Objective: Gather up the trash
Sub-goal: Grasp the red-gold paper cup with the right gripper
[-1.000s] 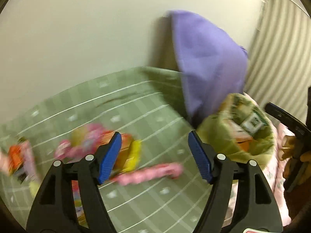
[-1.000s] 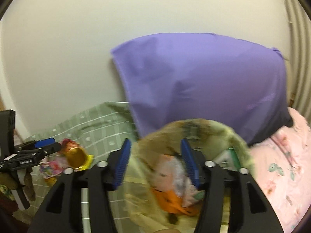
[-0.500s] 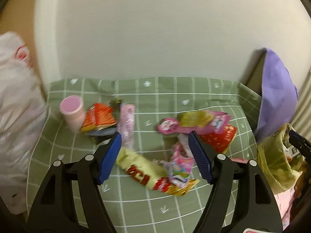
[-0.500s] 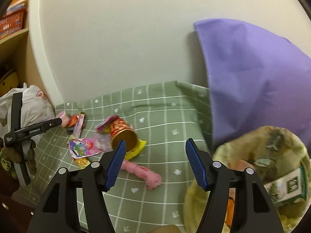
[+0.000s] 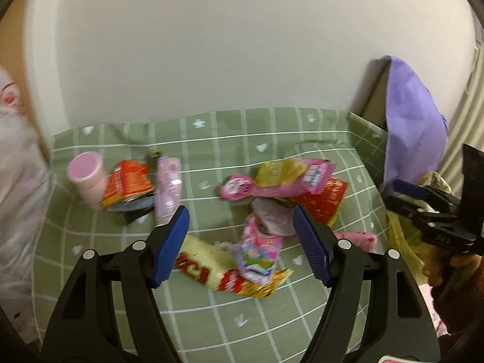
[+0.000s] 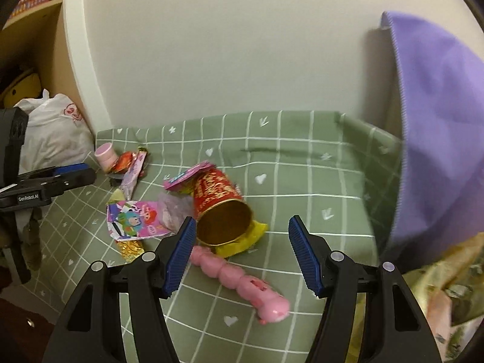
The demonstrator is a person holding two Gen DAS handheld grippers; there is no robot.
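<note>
Trash lies scattered on a green checked cloth (image 5: 211,139). A pink cup (image 5: 86,175), a red-orange wrapper (image 5: 130,183) and a pink packet (image 5: 168,190) lie at the left. A red paper cup (image 6: 220,205) lies on its side beside a cartoon wrapper (image 6: 133,219) and a pink bumpy wrapper (image 6: 242,281). A yellow-red wrapper (image 5: 211,269) lies near my left gripper (image 5: 240,239), which is open and empty above the pile. My right gripper (image 6: 239,251) is open and empty, over the red cup and pink wrapper. A yellow-green trash bag (image 6: 453,284) sits at the right.
A purple pillow (image 6: 438,127) leans against the wall at the right. A white plastic bag (image 6: 57,130) sits left of the cloth by a wooden shelf (image 6: 30,30). The pale wall (image 5: 211,45) backs the cloth.
Both grippers have swung left, away from the trash bag and pillow, toward the scattered trash. Both stay open and empty.
</note>
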